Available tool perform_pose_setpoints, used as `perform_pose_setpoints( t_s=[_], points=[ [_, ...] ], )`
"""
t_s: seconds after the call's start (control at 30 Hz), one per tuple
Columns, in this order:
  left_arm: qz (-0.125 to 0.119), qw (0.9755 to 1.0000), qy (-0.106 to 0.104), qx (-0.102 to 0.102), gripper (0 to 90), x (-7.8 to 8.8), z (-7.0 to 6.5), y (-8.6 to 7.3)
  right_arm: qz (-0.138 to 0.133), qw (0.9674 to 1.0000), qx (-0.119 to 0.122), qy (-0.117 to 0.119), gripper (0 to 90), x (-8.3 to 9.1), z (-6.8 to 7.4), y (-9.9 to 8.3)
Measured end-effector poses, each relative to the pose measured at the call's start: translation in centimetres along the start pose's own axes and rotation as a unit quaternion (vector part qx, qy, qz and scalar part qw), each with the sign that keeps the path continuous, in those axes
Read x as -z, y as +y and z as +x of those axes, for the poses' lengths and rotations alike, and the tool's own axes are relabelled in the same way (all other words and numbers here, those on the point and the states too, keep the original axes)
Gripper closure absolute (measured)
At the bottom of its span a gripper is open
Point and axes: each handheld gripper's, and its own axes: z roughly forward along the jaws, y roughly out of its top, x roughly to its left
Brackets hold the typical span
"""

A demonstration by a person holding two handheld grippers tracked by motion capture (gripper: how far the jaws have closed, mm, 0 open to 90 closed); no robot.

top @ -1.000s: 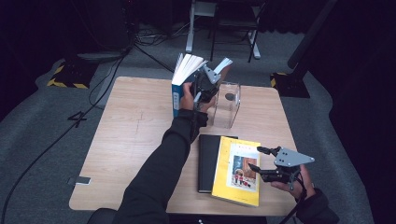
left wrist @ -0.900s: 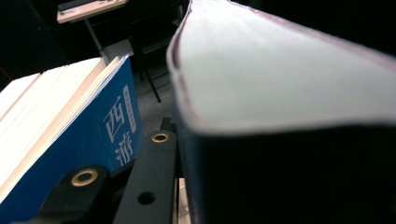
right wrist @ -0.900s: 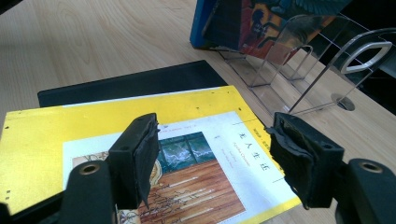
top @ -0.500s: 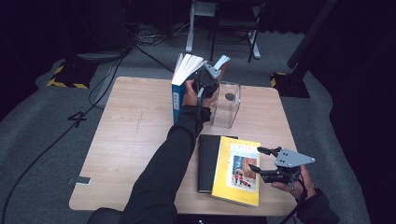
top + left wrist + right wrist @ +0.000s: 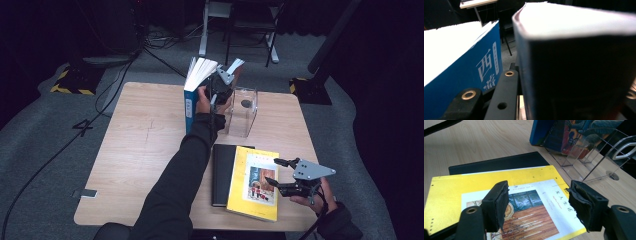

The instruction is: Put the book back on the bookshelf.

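Book [image 5: 231, 75] held upright beside the blue book [image 5: 192, 95] at the clear rack [image 5: 242, 111], pinched in left gripper [image 5: 223, 80], has lowered slightly; seating looks imminent. Right gripper [image 5: 278, 172] hovers spread over yellow book [image 5: 252, 182].

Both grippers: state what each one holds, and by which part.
The left gripper clamps a dark book across its thickness, near the top edge. The right gripper holds nothing, open above the yellow book.

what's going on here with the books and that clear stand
A person is standing books up in a clear acrylic rack at the far side of the table. The left gripper grips a dark book beside an upright blue book. The right gripper hovers open over a yellow book lying on a black one.
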Motion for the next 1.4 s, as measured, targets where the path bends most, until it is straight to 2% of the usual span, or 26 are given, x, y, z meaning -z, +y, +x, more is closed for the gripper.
perform_pose_setpoints(
  t_s=[0.3,0.47,0.73,0.93,1.13,1.17,1.3,1.4],
  points=[
    [-0.001,1.0,-0.004,0.002,72.5,1.3,0.2,-1.3,0.001,1.0,0.003,0.003,32.8,0.0,0.1,0.0],
    [0.005,0.9999,-0.015,-0.008,71.8,1.9,0.6,-1.9,0.002,1.0,0.003,0.006,32.8,0.0,0.2,0.1],
    [0.004,0.9999,-0.008,-0.014,69.1,2.6,1.0,-2.5,0.01,0.9999,0.002,0.011,32.8,-0.3,0.4,0.0],
    [0.002,0.9999,-0.008,-0.007,63.8,3.4,1.1,-3.3,0.013,0.9998,0.004,0.014,32.8,-0.4,0.3,-0.1],
    [0.0,0.9998,-0.021,0.007,60.5,4.8,1.0,-5.3,0.02,0.9996,0.006,0.02,32.8,-0.6,0.5,-0.1],
    [0.002,0.9997,-0.023,0.01,60.4,4.9,0.9,-5.8,0.022,0.9996,0.005,0.019,32.8,-0.6,0.6,-0.1],
    [0.011,0.9996,-0.028,0.002,59.7,5.4,0.6,-7.4,0.024,0.9995,0.009,0.022,32.8,-0.7,0.6,-0.1],
    [0.021,0.999,-0.036,0.013,59.8,5.3,0.5,-8.7,0.027,0.9993,0.01,0.023,32.8,-0.7,0.7,-0.1]
  ],
)
